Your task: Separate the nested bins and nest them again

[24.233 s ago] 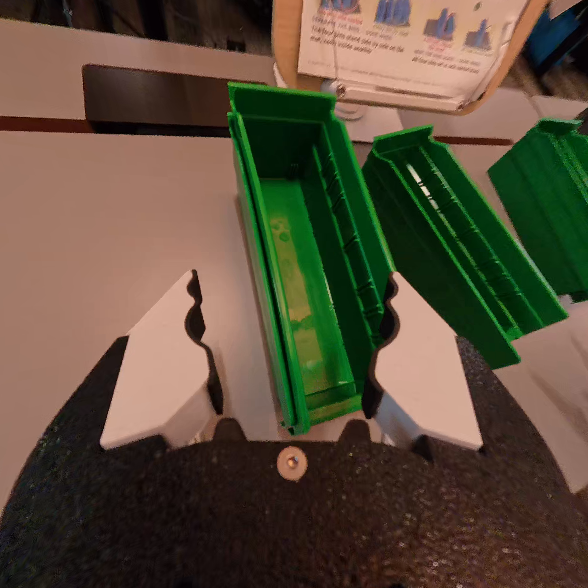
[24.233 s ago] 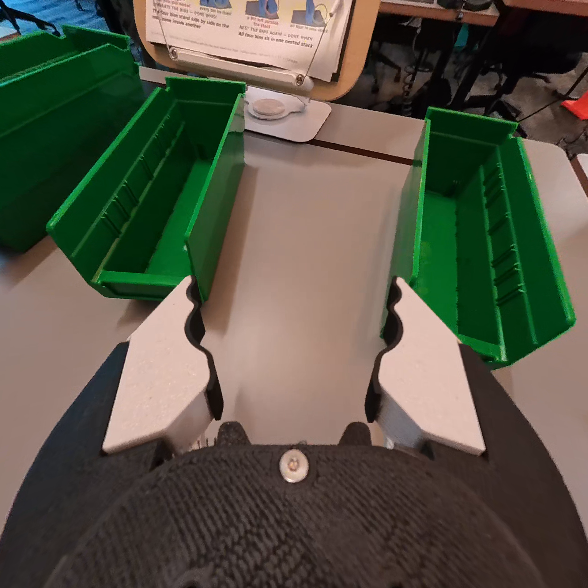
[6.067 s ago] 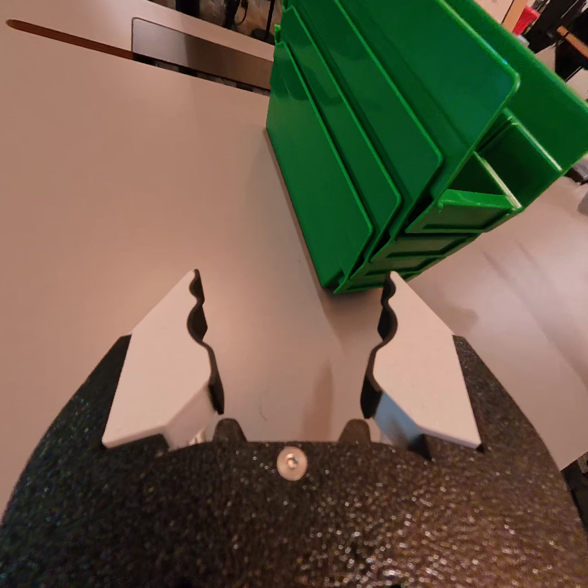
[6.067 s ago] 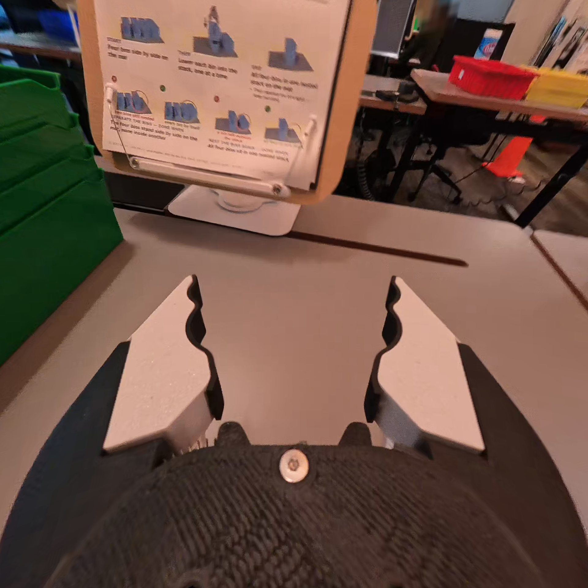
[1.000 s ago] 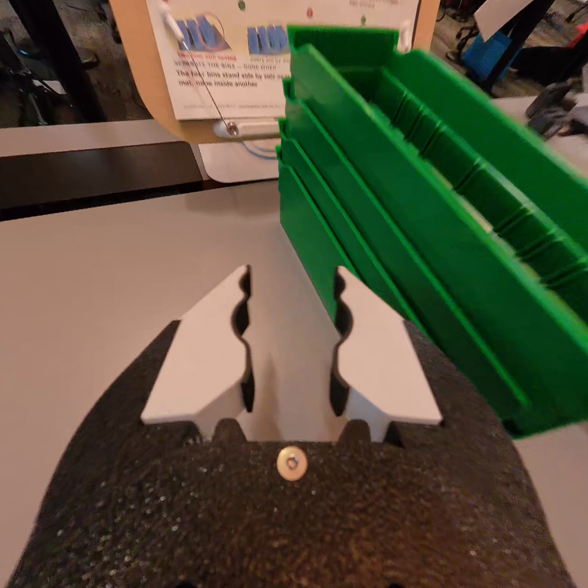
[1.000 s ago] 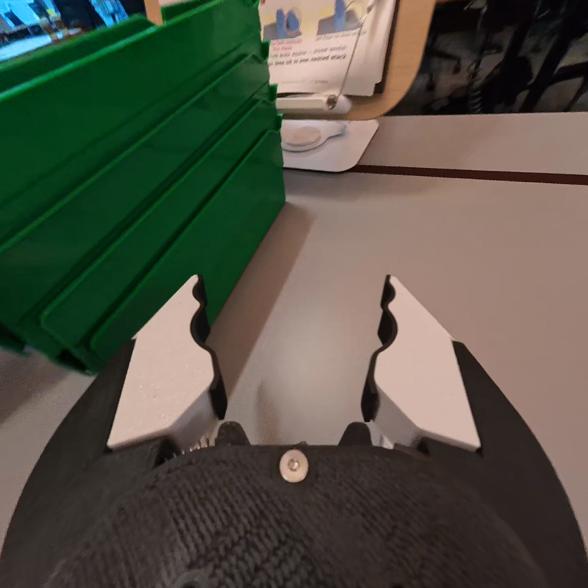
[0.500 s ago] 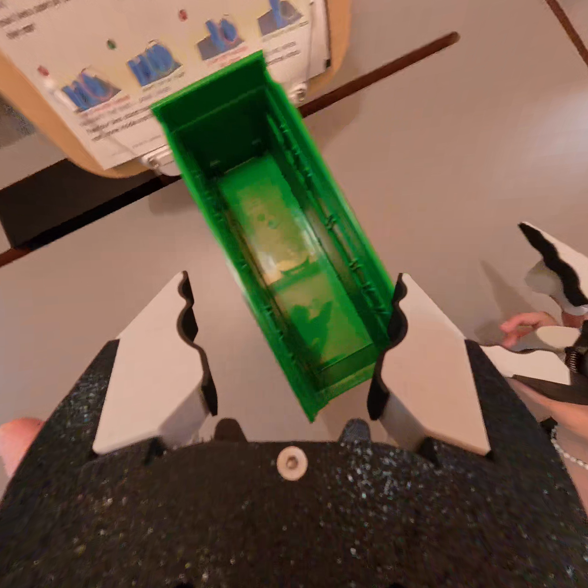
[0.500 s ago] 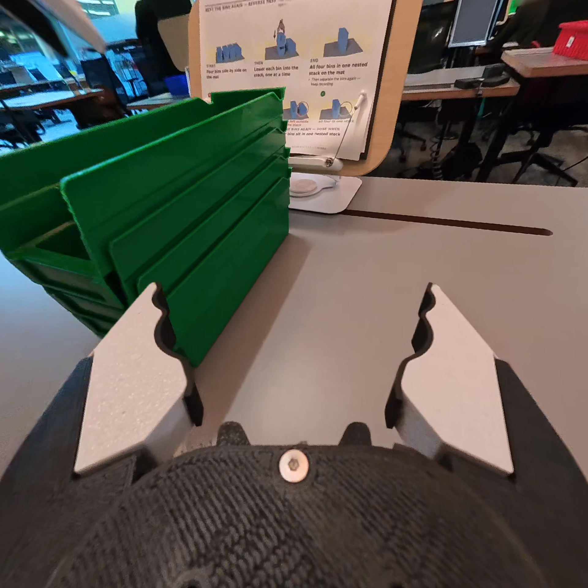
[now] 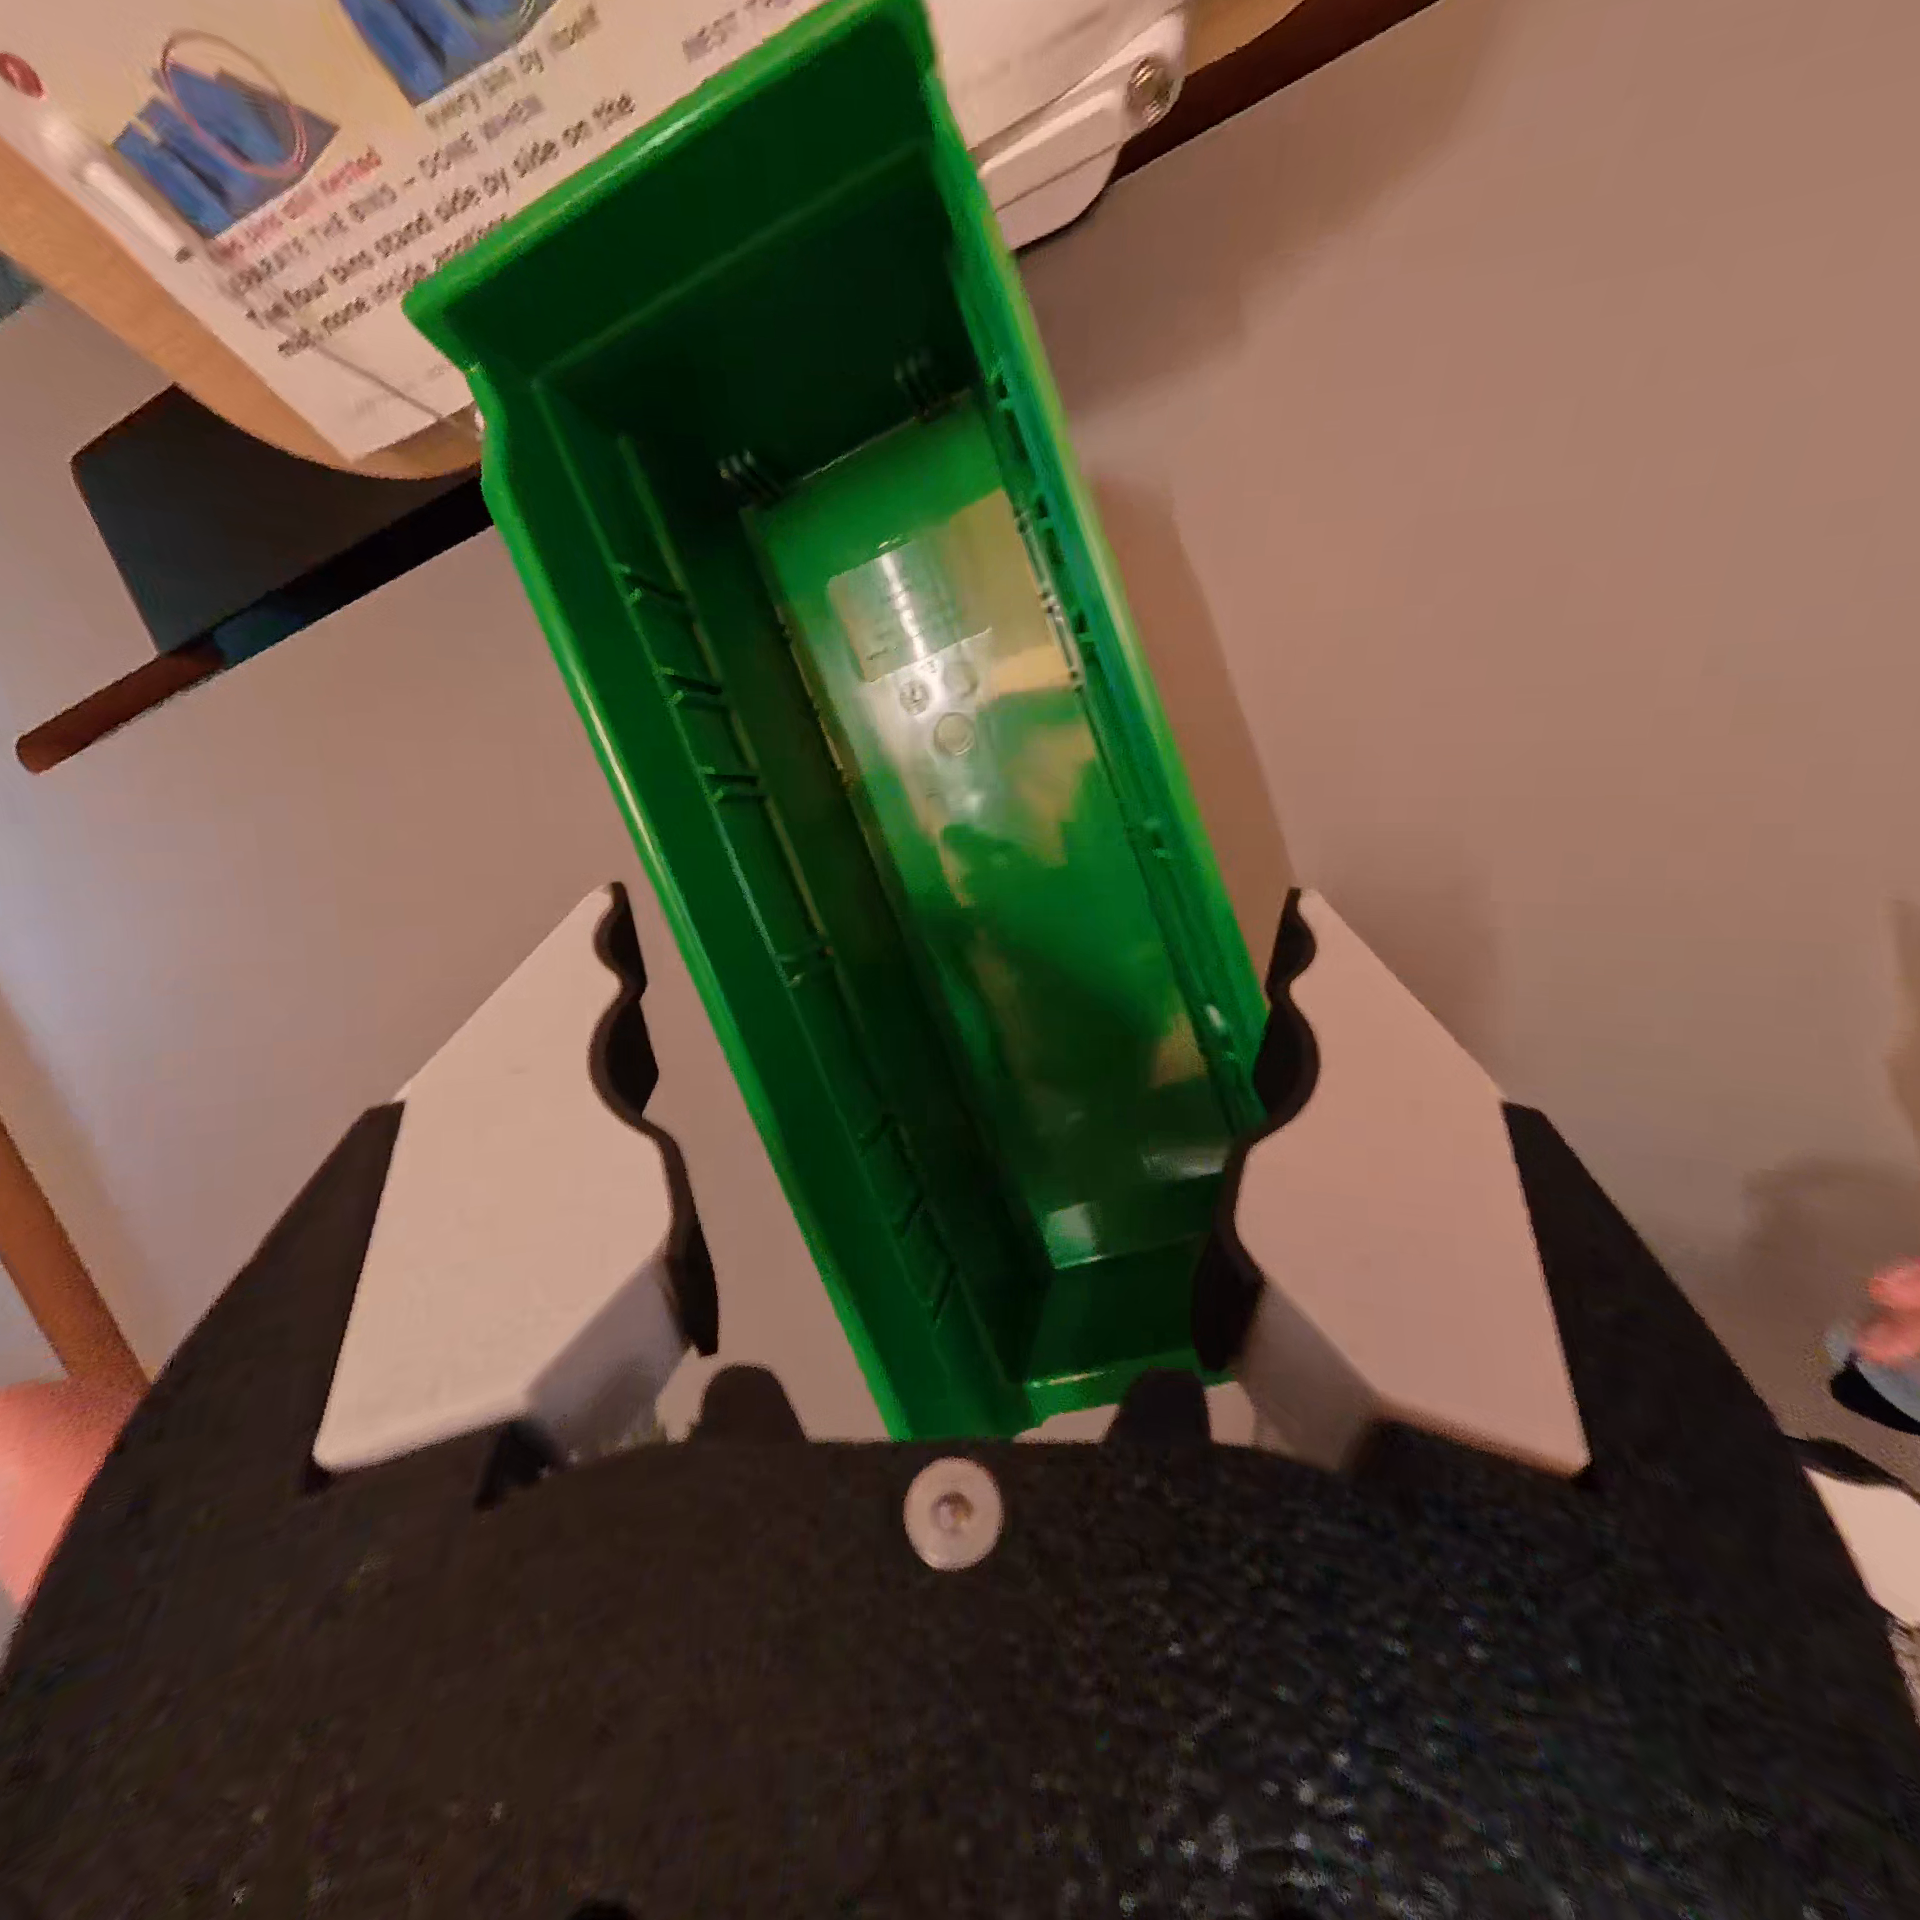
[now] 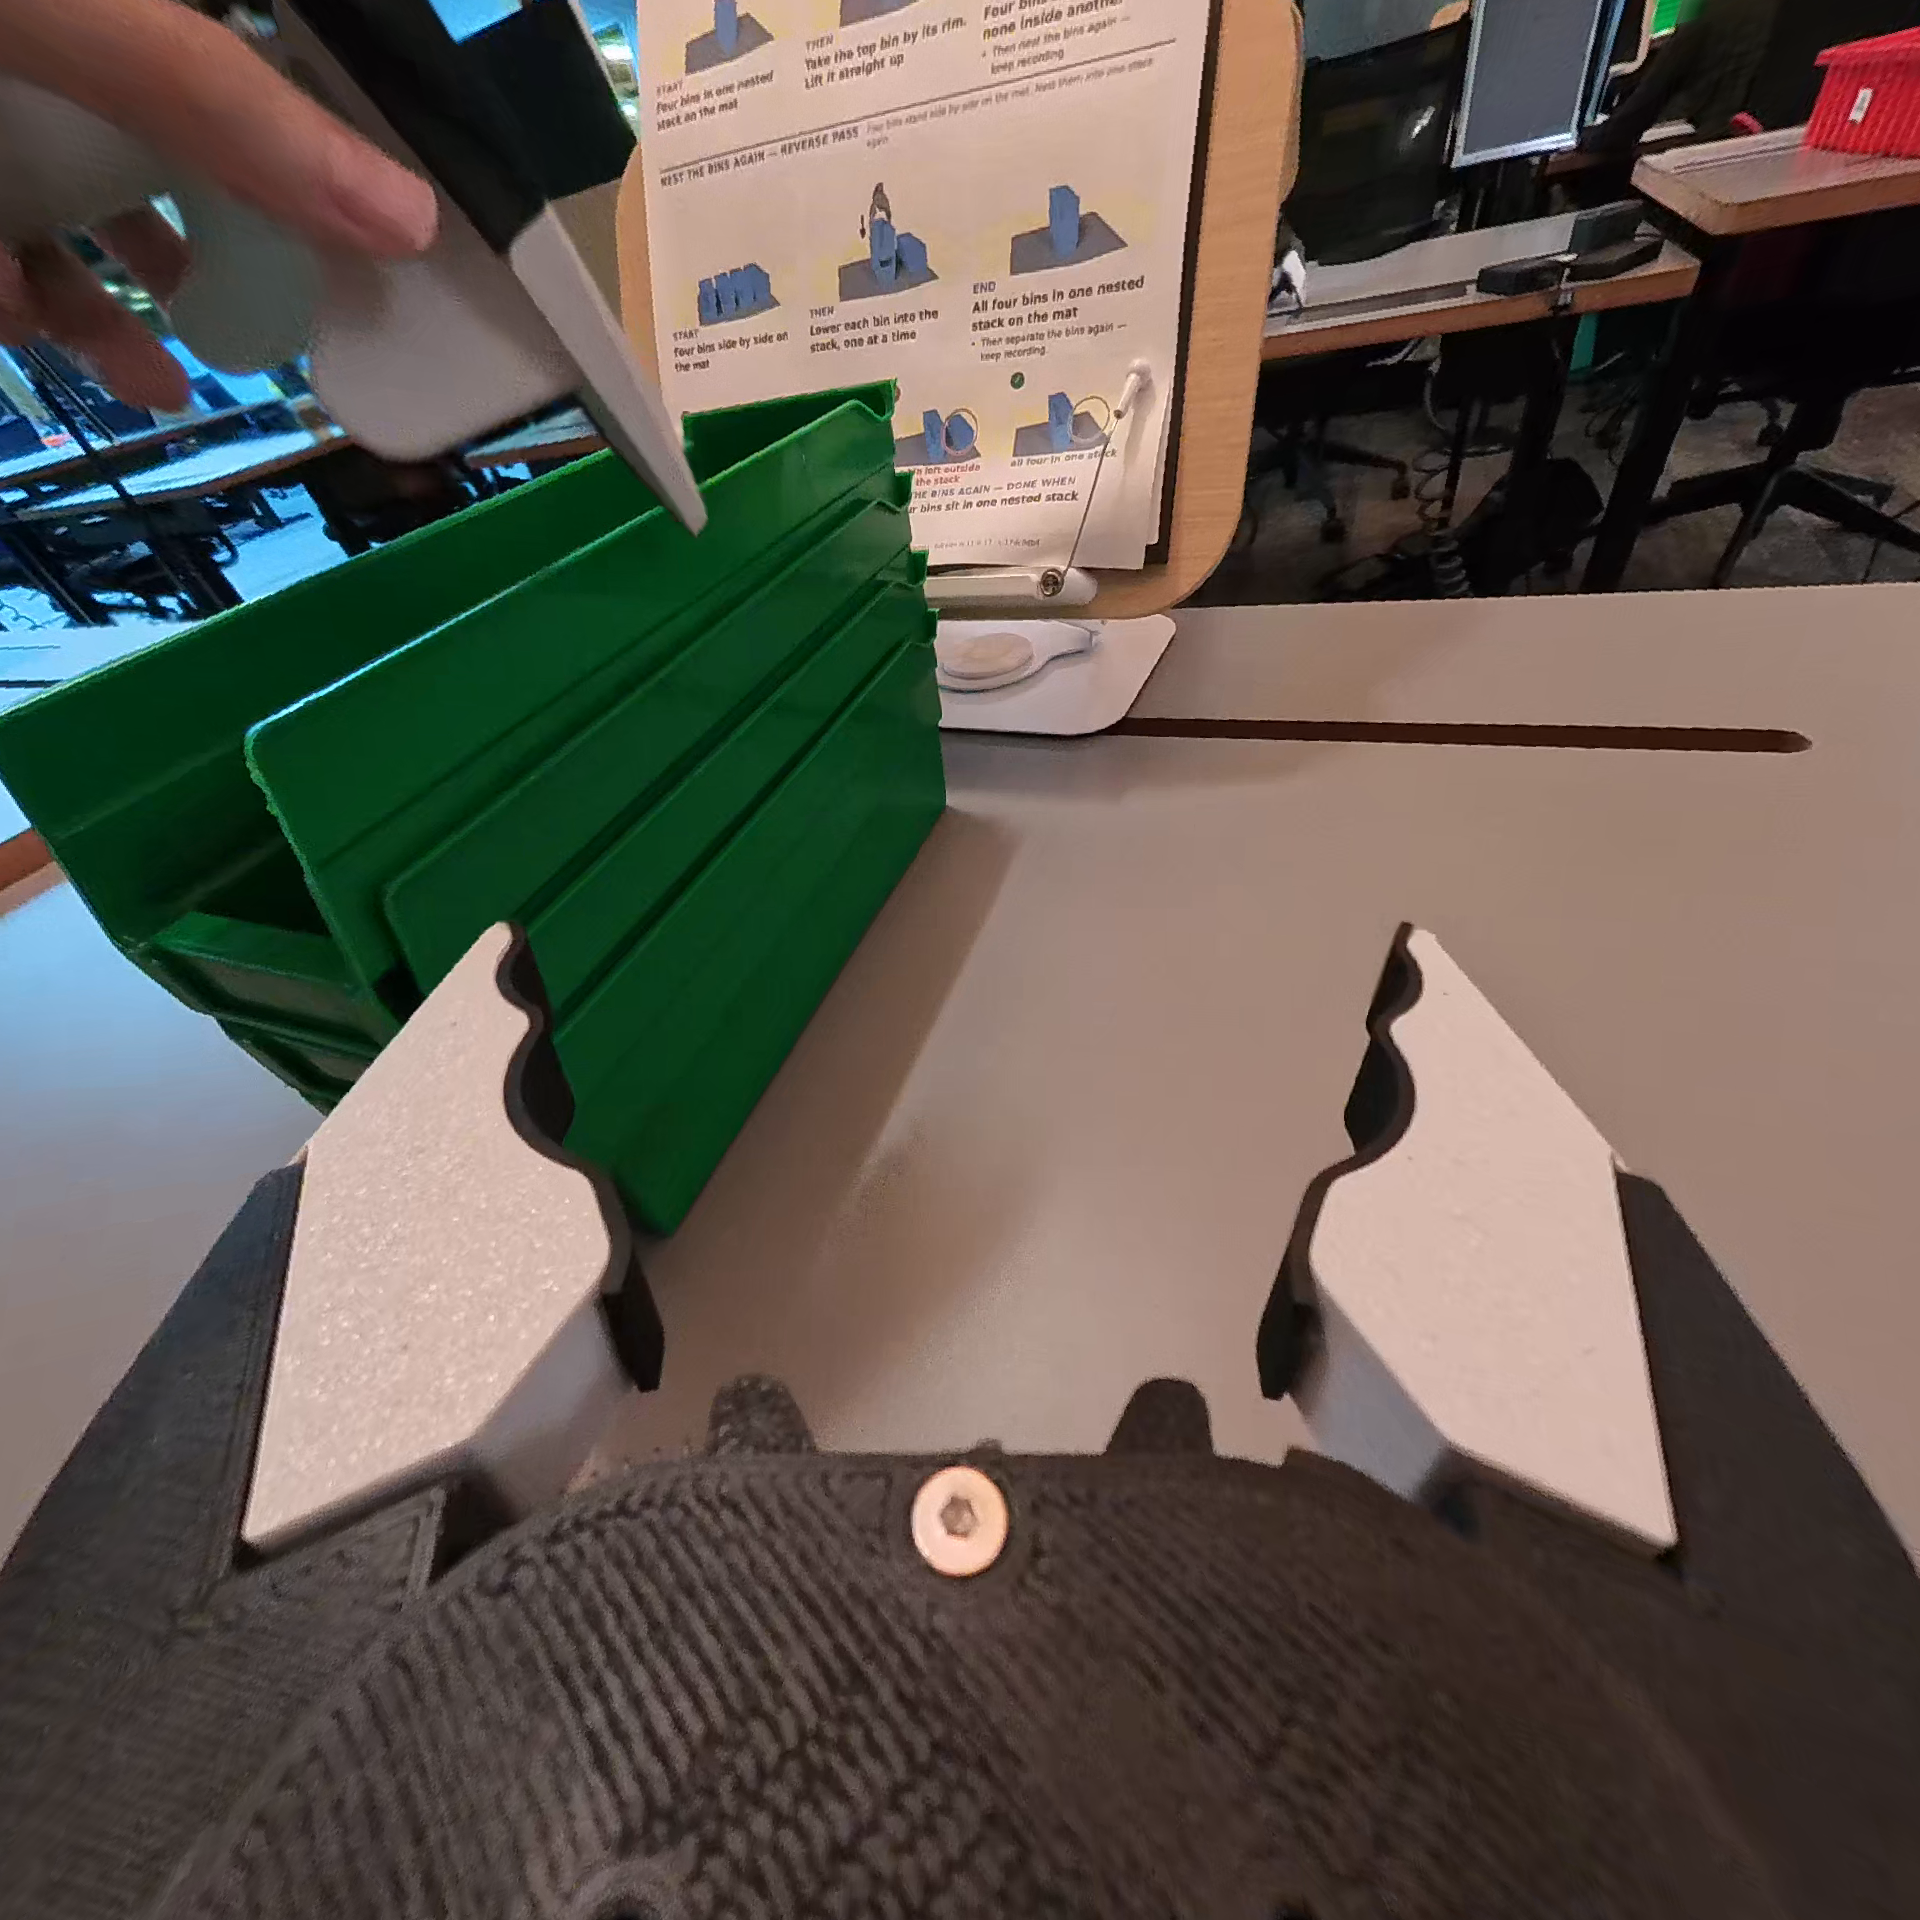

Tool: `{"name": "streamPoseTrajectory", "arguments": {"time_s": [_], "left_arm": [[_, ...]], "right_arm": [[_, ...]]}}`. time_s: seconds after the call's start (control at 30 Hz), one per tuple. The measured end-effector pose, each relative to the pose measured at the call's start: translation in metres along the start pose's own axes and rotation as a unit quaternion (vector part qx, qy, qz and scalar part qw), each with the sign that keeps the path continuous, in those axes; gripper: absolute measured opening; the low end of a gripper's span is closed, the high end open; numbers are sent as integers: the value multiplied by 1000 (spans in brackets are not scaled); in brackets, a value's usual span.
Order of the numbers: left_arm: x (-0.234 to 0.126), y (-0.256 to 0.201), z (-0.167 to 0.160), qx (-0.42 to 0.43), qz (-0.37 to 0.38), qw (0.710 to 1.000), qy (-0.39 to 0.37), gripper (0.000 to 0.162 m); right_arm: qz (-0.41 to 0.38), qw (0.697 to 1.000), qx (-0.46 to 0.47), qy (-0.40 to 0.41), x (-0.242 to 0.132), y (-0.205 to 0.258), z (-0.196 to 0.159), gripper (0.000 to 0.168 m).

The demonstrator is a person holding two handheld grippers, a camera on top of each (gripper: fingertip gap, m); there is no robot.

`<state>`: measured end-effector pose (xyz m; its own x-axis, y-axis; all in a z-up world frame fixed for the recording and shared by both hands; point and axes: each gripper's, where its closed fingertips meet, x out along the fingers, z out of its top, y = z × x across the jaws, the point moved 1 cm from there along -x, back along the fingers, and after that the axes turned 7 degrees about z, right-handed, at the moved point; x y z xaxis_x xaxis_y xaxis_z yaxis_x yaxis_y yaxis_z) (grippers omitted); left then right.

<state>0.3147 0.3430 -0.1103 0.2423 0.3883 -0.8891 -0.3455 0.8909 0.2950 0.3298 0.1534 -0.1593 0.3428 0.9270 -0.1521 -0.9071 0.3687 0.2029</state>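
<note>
A stack of nested green bins (image 10: 665, 790) stands on the grey table (image 10: 1299, 935), left of my right gripper. In the left wrist view I look down into the top bin (image 9: 935, 831). My left gripper (image 9: 954, 904) is open and hangs over the stack's near end. Its fingers straddle the top bin, with the right finger (image 9: 1382, 1143) at the bin's right rim. In the right wrist view a left gripper finger (image 10: 592, 343) comes down to the stack's top rim, held by a hand (image 10: 208, 156). My right gripper (image 10: 956, 935) is open and empty, low over the table beside the stack.
An instruction sheet on a wooden board (image 10: 935, 260) stands on a white base (image 10: 1049, 665) behind the stack. A dark slot (image 10: 1455, 740) runs across the table. Other tables, chairs and a red bin (image 10: 1870, 94) stand far behind.
My left gripper opened wide, swung from beside the stack to above it, and has come down closer over the top bin. My right gripper drew back slightly and stayed open.
</note>
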Motion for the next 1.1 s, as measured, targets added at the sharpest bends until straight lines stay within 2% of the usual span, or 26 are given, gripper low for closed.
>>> {"name": "streamPoseTrajectory", "arguments": {"time_s": [0.03,0.3,0.4,0.5,0.77,1.1], "left_arm": [[5,3,-2,-3,6,1000,10,118],[33,-1,-15,-30,-24,997,71,137],[36,-3,-17,-39,-33,995,89,138],[35,-3,-19,-33,-28,994,104,136],[30,0,-20,-35,-16,989,142,117],[25,1,-21,-33,-11,985,169,110]], "right_arm": [[1,1000,3,-1,0,-1,0,152],[2,1000,18,0,1,-7,-2,150],[2,1000,21,4,2,-7,-4,150],[1,1000,18,3,2,-7,-4,149],[-3,1000,23,3,0,-13,-3,148],[-6,999,31,6,0,-20,-6,147]]}}
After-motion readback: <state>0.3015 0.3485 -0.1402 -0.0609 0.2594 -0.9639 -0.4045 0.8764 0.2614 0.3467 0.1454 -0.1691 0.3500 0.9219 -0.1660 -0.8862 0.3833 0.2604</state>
